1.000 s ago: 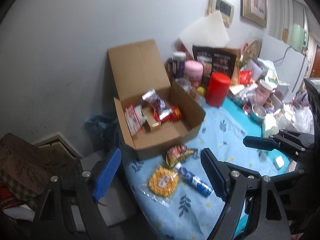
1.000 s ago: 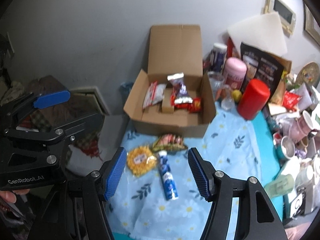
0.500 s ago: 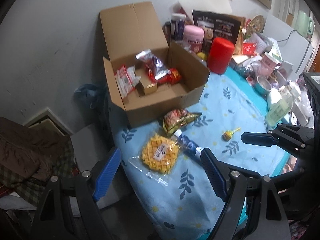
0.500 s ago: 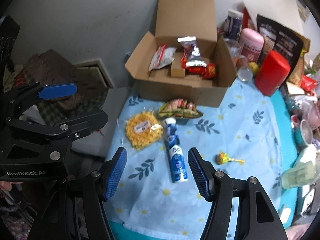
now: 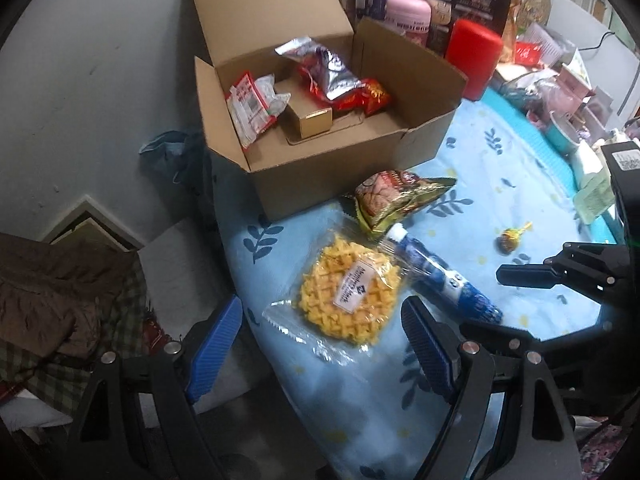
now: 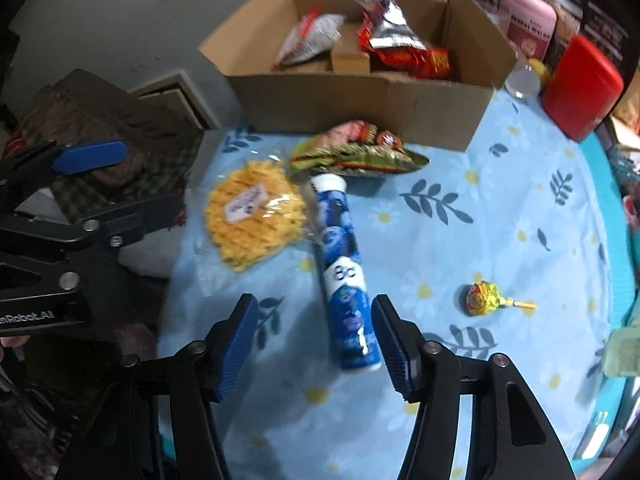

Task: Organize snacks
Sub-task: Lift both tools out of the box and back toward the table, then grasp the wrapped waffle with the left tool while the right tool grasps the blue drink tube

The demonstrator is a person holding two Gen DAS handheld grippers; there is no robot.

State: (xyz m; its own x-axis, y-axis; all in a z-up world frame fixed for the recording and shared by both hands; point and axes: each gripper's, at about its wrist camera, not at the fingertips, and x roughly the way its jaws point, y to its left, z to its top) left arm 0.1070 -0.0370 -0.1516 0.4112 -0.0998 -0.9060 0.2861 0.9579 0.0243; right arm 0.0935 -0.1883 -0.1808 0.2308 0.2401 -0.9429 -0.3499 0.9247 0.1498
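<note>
An open cardboard box [image 5: 344, 164] [image 6: 360, 100] holds several snack packets. On the blue floral cloth in front of it lie a wrapped yellow waffle [image 5: 350, 292] [image 6: 254, 216], a green and red snack bag [image 5: 396, 196] [image 6: 356, 156], a blue tube [image 5: 444, 276] [image 6: 346, 276] and a lollipop [image 5: 508, 240] [image 6: 486, 298]. My left gripper [image 5: 324, 348] is open and empty, just short of the waffle. My right gripper [image 6: 314, 346] is open and empty, its fingers low over the cloth, the near end of the tube beside the right finger.
A red canister [image 5: 472, 60] [image 6: 580, 88], a pink jar [image 5: 408, 16] and cluttered cups and packets stand behind and right of the box. The table's left edge [image 5: 232, 264] drops to piled fabric [image 5: 60, 280] on the floor.
Both grippers have moved down and forward toward the snacks on the cloth. The waffle and the tube now look much larger and closer. Both grippers stay open.
</note>
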